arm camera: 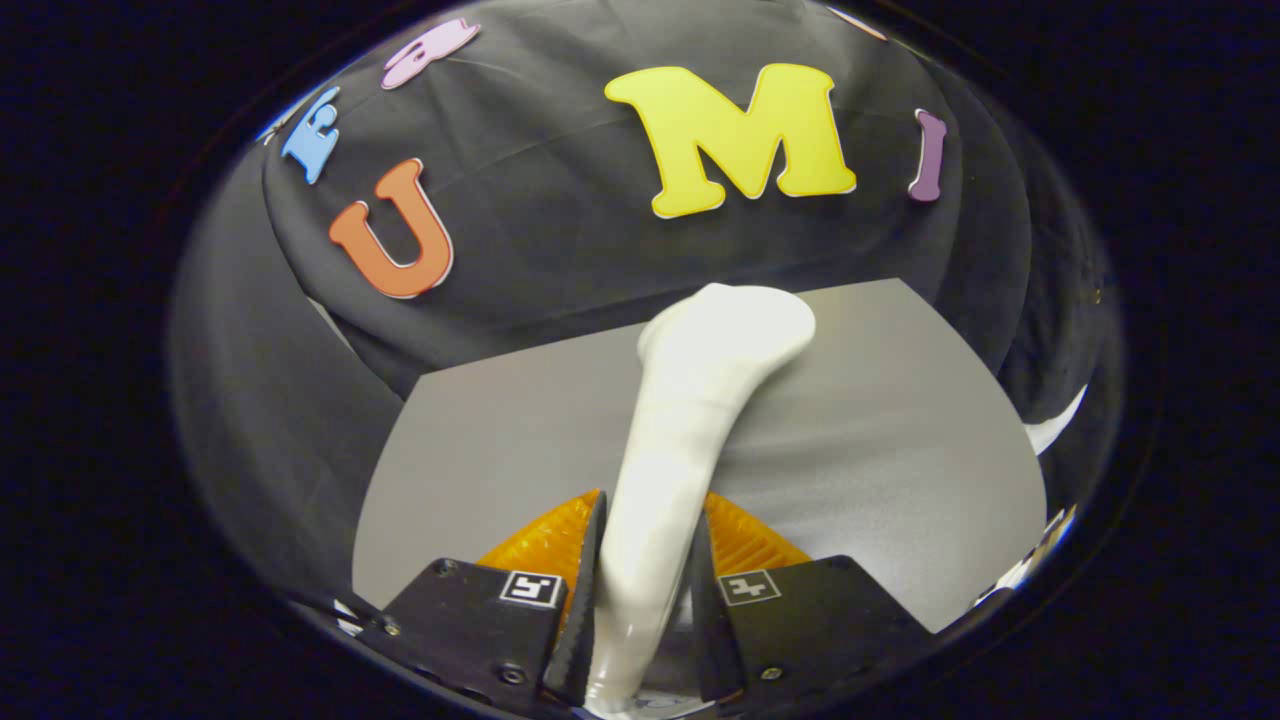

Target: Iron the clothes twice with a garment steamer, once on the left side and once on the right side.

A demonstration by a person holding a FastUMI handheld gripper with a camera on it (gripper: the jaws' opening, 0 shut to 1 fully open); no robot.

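A white garment steamer (690,400) runs forward from between my fingers, its handle narrow near me and its wider head at the far end, just over the back edge of the grey table (900,450). My gripper (645,560) is shut on the steamer's handle, with both fingers pressing on its sides. The steamer's head points away from me, toward the black cloth wall. I cannot see its steam face. No piece of clothing can be made out on the grey surface.
The grey table spreads to both sides of the steamer and ends at the black cloth wall (560,260) behind. A small white shape (1055,425) shows past the table's right edge.
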